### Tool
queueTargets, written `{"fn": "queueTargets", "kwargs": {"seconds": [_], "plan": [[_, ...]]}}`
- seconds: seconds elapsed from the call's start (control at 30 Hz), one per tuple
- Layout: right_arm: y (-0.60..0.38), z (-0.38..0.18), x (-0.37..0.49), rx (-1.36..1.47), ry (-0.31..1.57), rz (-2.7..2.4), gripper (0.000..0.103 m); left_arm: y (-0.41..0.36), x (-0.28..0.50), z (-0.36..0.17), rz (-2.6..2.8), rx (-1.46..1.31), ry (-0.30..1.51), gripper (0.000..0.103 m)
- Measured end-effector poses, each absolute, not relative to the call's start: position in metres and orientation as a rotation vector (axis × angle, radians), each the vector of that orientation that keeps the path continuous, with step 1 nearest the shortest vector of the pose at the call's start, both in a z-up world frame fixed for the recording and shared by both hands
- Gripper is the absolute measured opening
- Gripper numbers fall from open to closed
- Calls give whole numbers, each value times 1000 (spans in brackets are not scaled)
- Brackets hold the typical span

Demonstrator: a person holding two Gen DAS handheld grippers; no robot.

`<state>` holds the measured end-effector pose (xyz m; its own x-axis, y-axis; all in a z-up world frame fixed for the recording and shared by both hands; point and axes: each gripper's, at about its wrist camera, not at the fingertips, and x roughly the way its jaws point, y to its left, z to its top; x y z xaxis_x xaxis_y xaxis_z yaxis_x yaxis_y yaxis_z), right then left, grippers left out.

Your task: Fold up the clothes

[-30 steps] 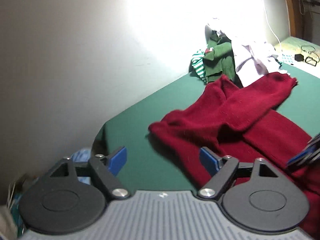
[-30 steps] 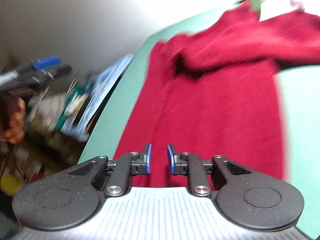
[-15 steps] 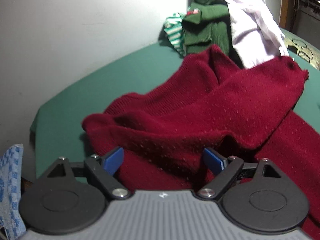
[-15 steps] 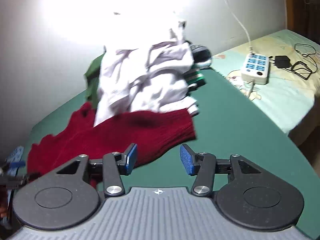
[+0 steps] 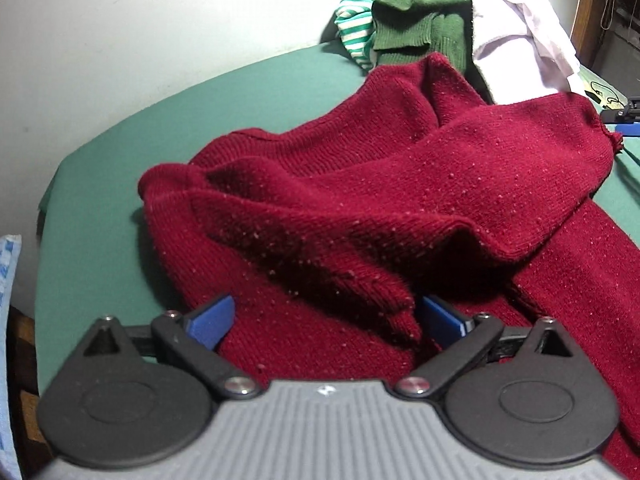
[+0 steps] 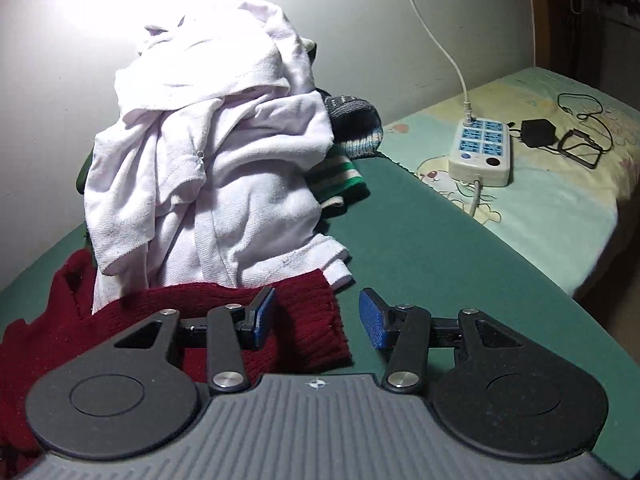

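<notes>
Red sweater lies rumpled — left gripper just widened around a fold; right gripper parted, empty.

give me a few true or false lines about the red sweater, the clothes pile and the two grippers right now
1. The red sweater lies on a green surface. True.
2. The left gripper is shut tight on a sleeve. False: its fingers stand wide apart, with a fold of the sweater between them, not pinched.
3. A white garment tops the pile of clothes by the wall. True.
4. The right gripper grips the white garment. False: it is open, with the sweater's ribbed cuff lying just in front of its fingers.
5. A white power strip sits on the patterned sheet beside the green surface. True.
6. The sweater is folded into a neat square. False: it is rumpled, one sleeve thrown across the body.
</notes>
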<state>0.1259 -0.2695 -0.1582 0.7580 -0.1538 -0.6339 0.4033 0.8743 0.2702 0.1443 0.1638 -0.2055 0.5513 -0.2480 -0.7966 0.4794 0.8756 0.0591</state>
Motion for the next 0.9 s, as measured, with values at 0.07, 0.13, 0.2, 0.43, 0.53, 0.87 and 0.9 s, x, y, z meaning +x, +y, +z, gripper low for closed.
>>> {"fn": "queueTargets", "kwargs": {"seconds": [0.07,0.13,0.2,0.43,0.53,0.87,0.9], "plan": [[-270,-162,128,410,649,-299,50,164,145,-206,-437,286,891,102],[-270,-164,128,425,647,-282,50,164,147,-207,-437,284,892,102],[-269,-165,126,438,644,-258,46,164,147,-207,-440,283,891,102],[-267,-157,125,407,650,-225,6,164,149,-208,-457,293,888,102],[-270,-137,121,414,609,-201,6,164,149,-209,-465,293,885,102],[-287,-131,117,351,608,-228,22,165,151,-209,-476,293,879,102],[-290,-136,116,360,614,-237,26,165,151,-209,-476,293,878,102]]}}
